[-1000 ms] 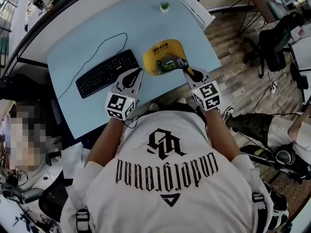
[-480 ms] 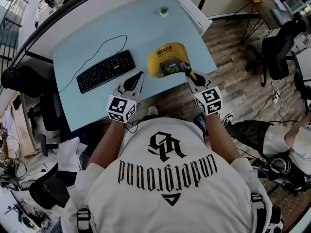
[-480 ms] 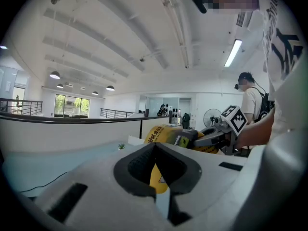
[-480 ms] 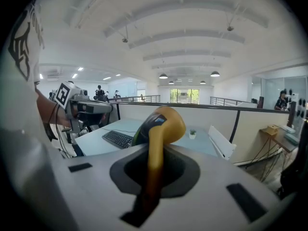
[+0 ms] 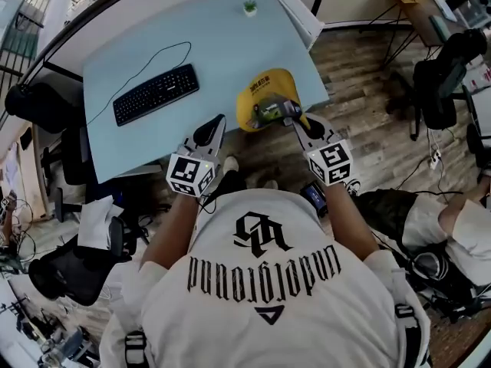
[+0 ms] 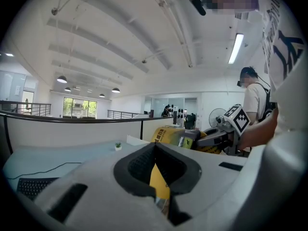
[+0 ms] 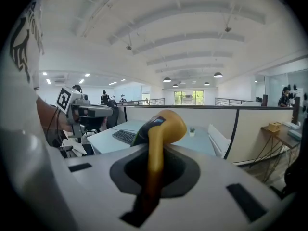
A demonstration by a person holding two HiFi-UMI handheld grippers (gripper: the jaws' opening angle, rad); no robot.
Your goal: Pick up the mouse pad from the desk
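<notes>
While the left gripper (image 5: 218,123) hangs closed, the right gripper (image 5: 292,113) pinches the yellow rounded mouse pad (image 5: 259,83) at the pale blue tabletop's (image 5: 230,44) near edge.

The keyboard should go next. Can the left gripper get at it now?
Likely yes: only bare desk lies between the left gripper and the keyboard, though its jaws must open first.

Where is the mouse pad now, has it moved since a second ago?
Yes. Held by the right hand-held gripper, the mouse pad has come toward the person, over the desk edge and farther from the keyboard.
</notes>
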